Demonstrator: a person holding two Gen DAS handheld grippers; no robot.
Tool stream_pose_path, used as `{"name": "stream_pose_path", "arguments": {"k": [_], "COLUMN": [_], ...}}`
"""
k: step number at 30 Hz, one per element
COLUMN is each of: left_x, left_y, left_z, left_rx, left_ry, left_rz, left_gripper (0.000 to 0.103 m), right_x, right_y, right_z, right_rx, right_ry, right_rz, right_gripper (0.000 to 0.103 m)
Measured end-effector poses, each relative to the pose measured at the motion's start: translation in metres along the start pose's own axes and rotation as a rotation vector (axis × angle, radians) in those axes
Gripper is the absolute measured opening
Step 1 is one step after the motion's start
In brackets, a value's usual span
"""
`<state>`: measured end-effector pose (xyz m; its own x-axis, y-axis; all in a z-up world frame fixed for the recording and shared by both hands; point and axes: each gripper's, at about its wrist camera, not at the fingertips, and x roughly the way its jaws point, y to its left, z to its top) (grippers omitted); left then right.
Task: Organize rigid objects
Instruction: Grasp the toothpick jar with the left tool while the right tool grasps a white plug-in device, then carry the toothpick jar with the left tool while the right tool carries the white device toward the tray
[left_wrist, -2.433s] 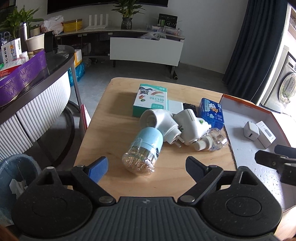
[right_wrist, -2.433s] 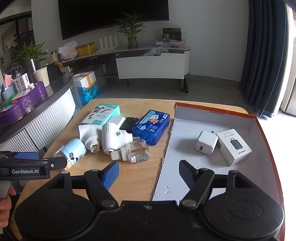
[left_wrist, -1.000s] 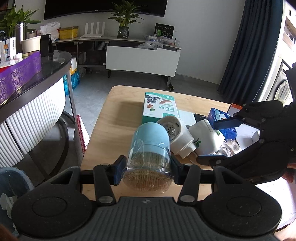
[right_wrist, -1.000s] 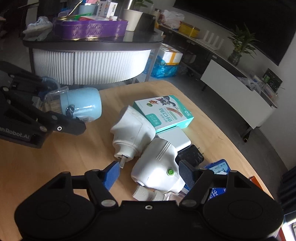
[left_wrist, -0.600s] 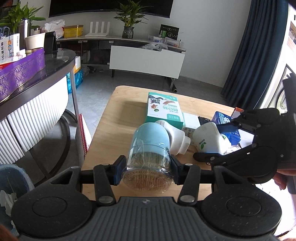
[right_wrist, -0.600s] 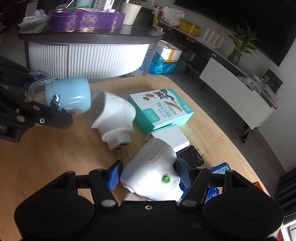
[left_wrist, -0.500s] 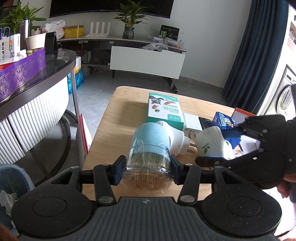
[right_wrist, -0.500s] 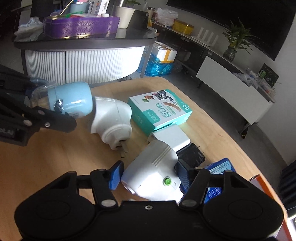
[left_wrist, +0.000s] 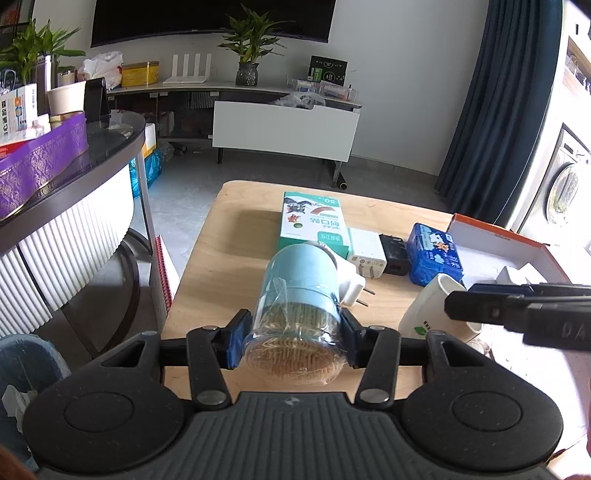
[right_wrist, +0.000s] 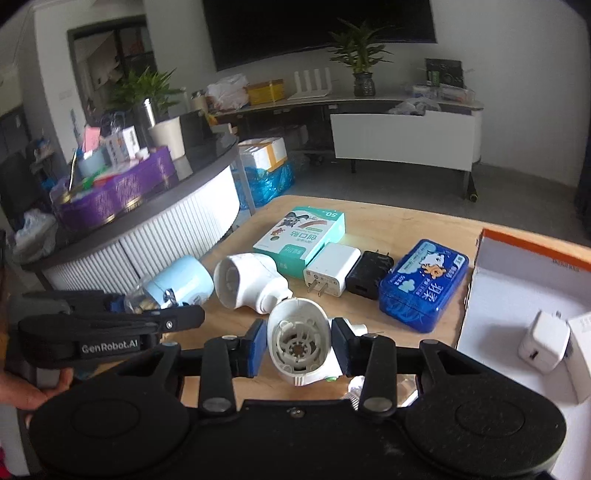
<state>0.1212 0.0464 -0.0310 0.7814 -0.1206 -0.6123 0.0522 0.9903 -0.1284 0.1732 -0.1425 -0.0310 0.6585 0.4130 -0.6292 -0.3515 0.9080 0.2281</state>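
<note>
Plastic, card and wood surfaces

The counter (left_wrist: 229, 266) is seen as smooth matt pale wood. The toothpick jar (left_wrist: 297, 314) is formed of clear glossy plastic with a matt pale-blue cap. The white plug-in device (right_wrist: 299, 341) is moulded in smooth plastic; the blue case (right_wrist: 424, 284) looks glossy.

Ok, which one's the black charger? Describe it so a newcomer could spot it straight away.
Start at the wooden table, beside the orange-edged tray. A row lies there: teal box, white plug adapter, then the blue case. The black charger sits between adapter and case, the only black block, prongs pointing away.
</note>
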Motion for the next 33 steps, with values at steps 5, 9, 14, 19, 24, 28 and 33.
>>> {"name": "stream_pose_path", "arguments": {"k": [5,9,14,19,24,28,33], "left_x": [-0.009,-0.012,-0.016,-0.020,-0.022,-0.020,-0.019], "left_y": [-0.006,-0.009,-0.011,-0.007,-0.001,0.002,0.006], "left_z": [-0.003,-0.007,-0.011,-0.013,-0.012,-0.012,-0.011], "left_rx": [0.000,-0.003,-0.007,-0.010,-0.030,-0.046,-0.058], "left_ry": [0.001,0.007,0.014,0.011,0.006,0.009,0.009], "left_rz": [-0.012,-0.023,-0.022,-0.012,0.002,0.007,0.004], "left_gripper": [0.050,0.050,0.050,0.050,0.050,0.050,0.050], "right_x": [-0.020,-0.034,-0.022,0.007,0.012,0.019,0.049], "right_y": [-0.011,-0.008,0.017,0.038,0.067,0.066,0.059], "right_z": [-0.005,-0.009,-0.023,-0.042,-0.055,-0.045,-0.030], "right_rx": [0.126,0.122,-0.049,-0.231,-0.463,-0.506,-0.546], "right_ry": [-0.025,-0.003,0.055,0.091,-0.004,-0.016,0.070], "right_rz": [0.013,0.013,-0.037,-0.090,-0.239,-0.179,-0.156], "right_gripper": [0.047,0.048,0.051,0.058,0.082,0.084,0.085]}}
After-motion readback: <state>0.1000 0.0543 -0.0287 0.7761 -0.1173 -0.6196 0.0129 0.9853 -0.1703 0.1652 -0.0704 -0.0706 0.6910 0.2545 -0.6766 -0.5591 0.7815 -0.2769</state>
